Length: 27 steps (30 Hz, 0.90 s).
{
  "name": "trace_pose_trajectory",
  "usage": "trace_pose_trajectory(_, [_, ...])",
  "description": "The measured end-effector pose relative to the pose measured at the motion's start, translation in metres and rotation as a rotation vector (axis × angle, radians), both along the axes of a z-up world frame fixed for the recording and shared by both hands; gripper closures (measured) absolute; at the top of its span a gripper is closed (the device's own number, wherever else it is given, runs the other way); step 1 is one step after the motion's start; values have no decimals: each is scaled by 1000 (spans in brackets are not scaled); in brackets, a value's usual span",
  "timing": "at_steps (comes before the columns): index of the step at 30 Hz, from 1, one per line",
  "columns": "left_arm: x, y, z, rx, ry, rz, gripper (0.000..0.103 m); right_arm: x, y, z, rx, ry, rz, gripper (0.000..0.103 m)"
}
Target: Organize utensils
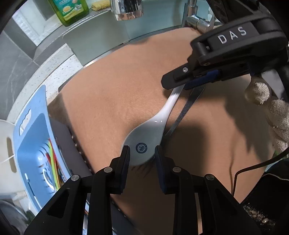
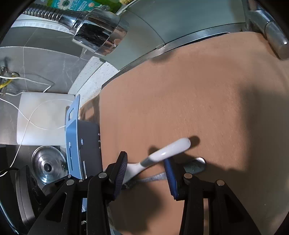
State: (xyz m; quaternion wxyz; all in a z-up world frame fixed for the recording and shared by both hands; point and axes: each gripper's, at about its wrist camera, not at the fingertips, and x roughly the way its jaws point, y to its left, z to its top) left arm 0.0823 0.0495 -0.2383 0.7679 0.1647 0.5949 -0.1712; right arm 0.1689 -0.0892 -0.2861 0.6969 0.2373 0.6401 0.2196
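A white ceramic spoon lies on the brown mat, its bowl marked with a blue stamp. My left gripper is shut on the spoon's bowl, one finger at each side. A metal utensil lies beside the spoon's handle. The right gripper hovers over both handles in the left wrist view. In the right wrist view the right gripper is open, its jaws either side of the white spoon handle, with the metal utensil just beyond its right finger.
A blue slotted basket holding colourful utensils stands at the mat's left edge; it also shows in the right wrist view. A chrome faucet head hangs above the sink. A green soap bottle stands behind. A pot lid lies left.
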Motion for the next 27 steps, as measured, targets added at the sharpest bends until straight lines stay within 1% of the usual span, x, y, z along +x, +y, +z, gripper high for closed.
trace_pose_trajectory(3, [2, -2, -3, 0, 9, -17, 76, 3, 4, -2, -17, 1, -3, 66])
trace_pose_trajectory(5, [4, -2, -4, -4, 15, -23, 76, 5, 7, -4, -29, 4, -5, 74])
trace_pose_trajectory(6, [5, -2, -4, -6, 17, -25, 76, 6, 7, -5, -28, 7, -7, 76])
trace_pose_trajectory(8, [8, -3, -7, -10, 22, -29, 76, 8, 8, -6, -37, 8, -9, 82])
trace_pose_trajectory(9, [9, -3, -8, -13, 27, -30, 76, 8, 8, -7, -39, 10, -10, 84])
trace_pose_trajectory(11, [12, -2, -9, -22, 30, -28, 75, 9, 6, -8, -30, 17, -19, 84])
trace_pose_trajectory(12, [11, -2, -8, -22, 28, -28, 73, 10, 6, -9, -29, 18, -23, 85])
trace_pose_trajectory(19, [14, -7, -3, -25, 8, -44, 73, 14, 0, -8, -35, 17, -53, 87])
trace_pose_trajectory(22, [16, -6, 2, -44, -3, -39, 69, 17, -5, -9, -49, 21, -70, 87])
trace_pose_trajectory(23, [17, -5, 3, -46, -4, -44, 67, 19, -6, -9, -51, 25, -75, 88])
trace_pose_trajectory(27, [10, -10, 10, -55, -8, -91, 67, 22, -5, -9, -64, 31, -81, 88])
